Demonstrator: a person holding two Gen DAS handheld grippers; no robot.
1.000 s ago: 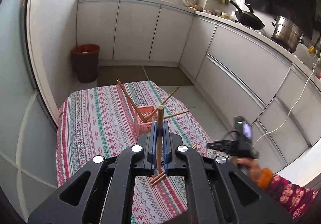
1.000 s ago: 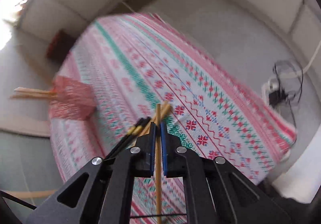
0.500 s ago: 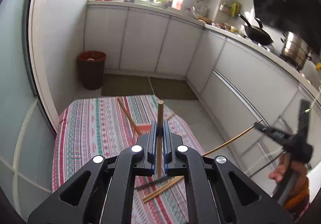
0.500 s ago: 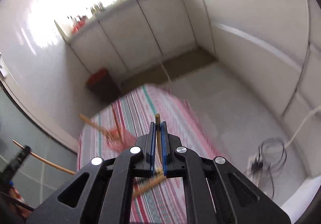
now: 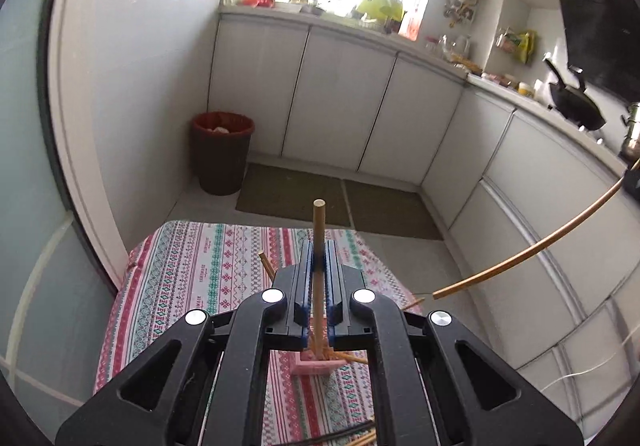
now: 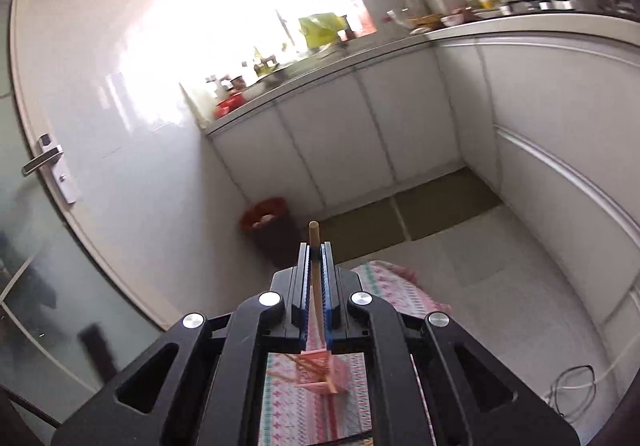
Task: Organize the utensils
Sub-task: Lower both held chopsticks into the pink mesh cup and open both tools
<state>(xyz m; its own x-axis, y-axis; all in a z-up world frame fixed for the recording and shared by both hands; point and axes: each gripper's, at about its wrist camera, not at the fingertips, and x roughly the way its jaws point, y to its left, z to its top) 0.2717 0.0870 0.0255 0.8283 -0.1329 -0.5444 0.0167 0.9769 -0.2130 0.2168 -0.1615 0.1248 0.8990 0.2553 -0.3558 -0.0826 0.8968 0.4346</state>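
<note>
My left gripper (image 5: 319, 256) is shut on a wooden chopstick (image 5: 319, 230) that stands upright between its blue pads, its lower end over the pink utensil basket (image 5: 314, 366) on the patterned tablecloth (image 5: 200, 278). My right gripper (image 6: 316, 258) is shut on another wooden chopstick (image 6: 313, 242), also above the pink basket (image 6: 320, 374), which holds several chopsticks. The right hand's chopstick shows in the left wrist view (image 5: 532, 250) as a long curved stick coming in from the right. Loose chopsticks (image 5: 360, 440) lie on the cloth at the bottom.
A dark red waste bin (image 5: 221, 152) stands on the floor by the white cabinets (image 5: 340, 102). Two floor mats (image 5: 340, 202) lie beyond the table. A wok (image 5: 576, 110) sits on the counter at right. A door handle (image 6: 44, 156) and a cable (image 6: 576, 390) show in the right wrist view.
Both grippers have risen and tilted up with their chopsticks. The right gripper has swung from low over the cloth to above the basket. The basket now lies beneath both grippers.
</note>
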